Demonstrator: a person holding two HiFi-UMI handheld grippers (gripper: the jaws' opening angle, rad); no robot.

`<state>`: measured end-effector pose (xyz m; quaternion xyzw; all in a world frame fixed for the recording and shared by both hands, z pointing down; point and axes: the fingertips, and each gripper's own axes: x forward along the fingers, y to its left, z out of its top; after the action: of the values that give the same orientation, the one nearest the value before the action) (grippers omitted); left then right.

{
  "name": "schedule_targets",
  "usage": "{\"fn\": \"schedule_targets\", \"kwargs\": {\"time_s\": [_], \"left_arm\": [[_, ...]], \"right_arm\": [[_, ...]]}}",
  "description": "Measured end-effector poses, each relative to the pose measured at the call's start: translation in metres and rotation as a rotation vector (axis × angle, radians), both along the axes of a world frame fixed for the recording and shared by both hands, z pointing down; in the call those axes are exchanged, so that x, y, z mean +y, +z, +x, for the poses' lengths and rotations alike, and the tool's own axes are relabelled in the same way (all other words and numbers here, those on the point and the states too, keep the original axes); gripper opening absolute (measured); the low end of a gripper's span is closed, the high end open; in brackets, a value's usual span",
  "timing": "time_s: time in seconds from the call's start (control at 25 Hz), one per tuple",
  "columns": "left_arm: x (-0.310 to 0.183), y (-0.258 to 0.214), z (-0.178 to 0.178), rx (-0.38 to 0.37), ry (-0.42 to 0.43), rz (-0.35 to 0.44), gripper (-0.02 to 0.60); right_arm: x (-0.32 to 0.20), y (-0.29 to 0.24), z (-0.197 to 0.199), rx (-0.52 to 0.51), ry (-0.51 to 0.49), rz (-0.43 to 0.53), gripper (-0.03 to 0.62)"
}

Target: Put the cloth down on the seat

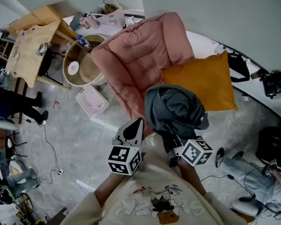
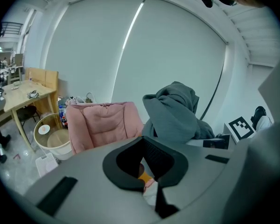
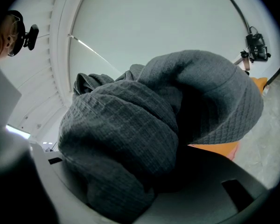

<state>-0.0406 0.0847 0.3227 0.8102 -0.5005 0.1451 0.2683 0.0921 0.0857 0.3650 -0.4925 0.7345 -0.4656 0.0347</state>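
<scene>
Fingers of the right gripper (image 1: 174, 142) are gripping the bunched grey cloth (image 1: 173, 108) just ahead of them above the pink seat (image 1: 126, 83), calling for lowering it until resting before releasing, while the left gripper (image 1: 136, 125) is idling closed and empty.

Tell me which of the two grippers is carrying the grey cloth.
The right gripper: its jaws are clamped on the bunched grey cloth, which fills its own view. The left gripper beside it has nothing between its jaws.

A grey cloth (image 2: 175, 113) bunches right of centre, beside a pink seat (image 2: 102, 125). Below, the left gripper (image 2: 143, 141) shows jaws meeting, empty.
</scene>
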Motion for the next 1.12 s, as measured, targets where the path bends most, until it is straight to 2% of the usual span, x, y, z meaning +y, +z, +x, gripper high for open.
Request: {"fn": "schedule_targets", "kwargs": {"time_s": [0.36, 0.72, 1.0, 1.12], "left_arm": [[-0.037, 0.004, 0.000, 0.023, 0.060, 0.001, 0.005], [-0.092, 0.020, 0.001, 0.057, 0.172, -0.068, 0.005], [-0.149, 0.049, 0.009, 0.092, 0.216, -0.123, 0.005], [-0.164, 0.067, 0.014, 0.116, 0.217, -0.170, 0.005]], "right_arm": [[-0.022, 0.006, -0.002, 0.013, 0.050, -0.021, 0.242], [-0.066, 0.012, -0.013, 0.042, 0.126, -0.062, 0.242], [-0.109, 0.038, -0.008, 0.066, 0.198, -0.116, 0.242], [-0.121, 0.052, -0.003, 0.082, 0.213, -0.134, 0.242]]}}
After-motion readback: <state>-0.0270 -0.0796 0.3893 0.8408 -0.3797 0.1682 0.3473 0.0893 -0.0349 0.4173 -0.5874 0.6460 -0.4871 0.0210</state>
